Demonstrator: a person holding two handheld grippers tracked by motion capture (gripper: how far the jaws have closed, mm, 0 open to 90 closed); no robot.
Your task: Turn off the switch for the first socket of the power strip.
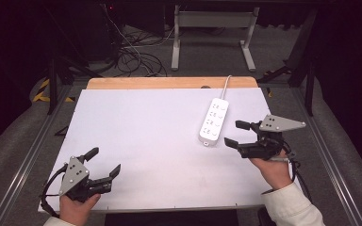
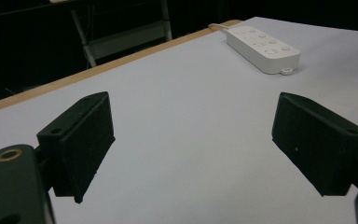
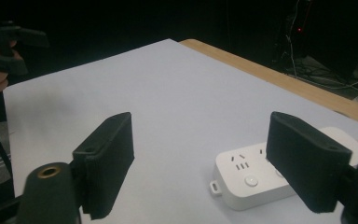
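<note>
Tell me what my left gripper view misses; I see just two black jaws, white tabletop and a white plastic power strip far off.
Observer: The right gripper sits beside the white plastic power strip, jaws open, not touching it.
Operator: Report the strip's cable.
Observer: Its white cable runs over the table's wooden far edge.
Operator: Report my left gripper.
Observer: The left gripper is at the near left corner, open.

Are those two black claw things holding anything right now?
No, nothing is held. The left gripper and the right gripper both stand open over the white table, and the power strip lies untouched beside the right one.
</note>
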